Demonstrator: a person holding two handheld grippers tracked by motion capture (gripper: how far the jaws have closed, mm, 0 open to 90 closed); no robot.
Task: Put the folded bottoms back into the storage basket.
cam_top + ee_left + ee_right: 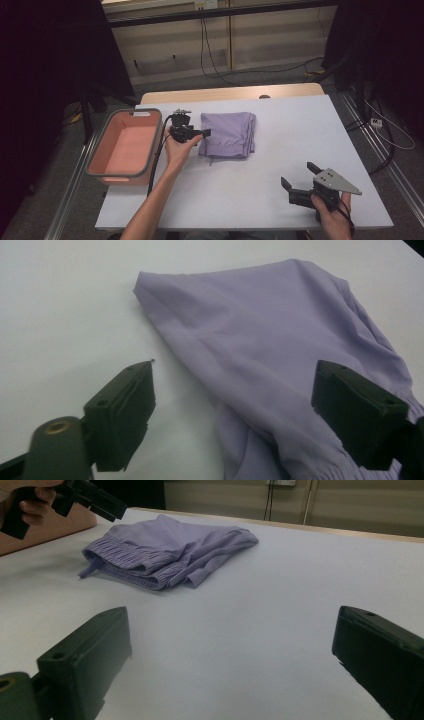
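Garment: the folded lilac shorts (228, 134) lie centre of the high view, just right of the pink bin (102, 145).
Handling: likely soft, light, floppy; your best hold looks like the gathered waistband.
Left gripper (197, 133): spread, at the cloth's left edge.
Right gripper (298, 176): spread, lower right, well apart.

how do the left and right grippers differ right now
The left black two-jaw gripper sits at the edge of the folded lilac fabric shorts, beside the pink plastic bin; the right black two-jaw gripper hovers over bare white table, far from the shorts, and carries a grey plate. Both are open and empty.
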